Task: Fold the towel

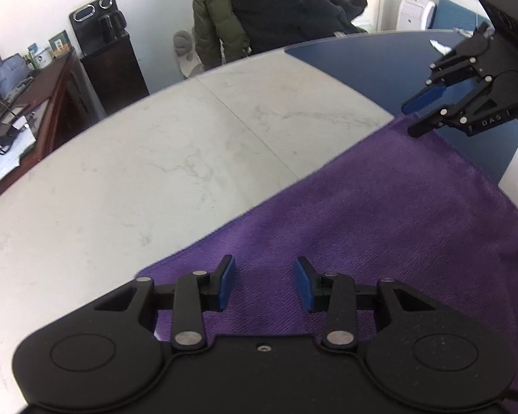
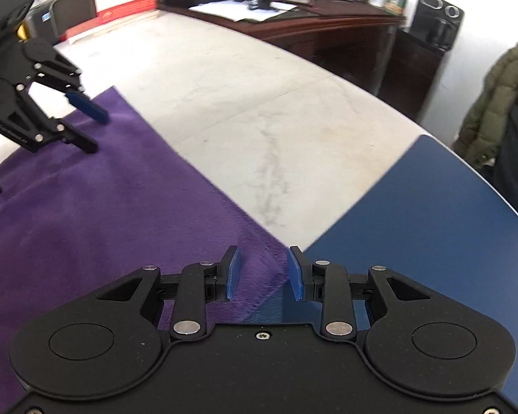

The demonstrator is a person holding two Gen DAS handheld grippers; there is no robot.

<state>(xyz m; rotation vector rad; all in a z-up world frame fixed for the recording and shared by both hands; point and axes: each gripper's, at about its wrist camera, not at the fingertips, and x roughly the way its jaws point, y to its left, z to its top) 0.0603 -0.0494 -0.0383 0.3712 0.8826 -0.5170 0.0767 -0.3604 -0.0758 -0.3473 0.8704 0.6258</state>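
— How many towels?
— One purple towel (image 1: 380,214), spread flat on the table (image 1: 155,172).
— Grippers?
— Two: the left gripper (image 1: 264,283) and the right gripper (image 2: 263,274), each with two blue pads (four pads in all), and each with its jaws apart, nothing between them.
— Tabletop surfaces?
— Two kinds: one pale marbled area, one blue panel (image 2: 431,224).
— People behind?
— One person (image 1: 279,7) in dark clothing, plus one olive jacket (image 1: 214,20). One dark desk (image 2: 328,24) too.
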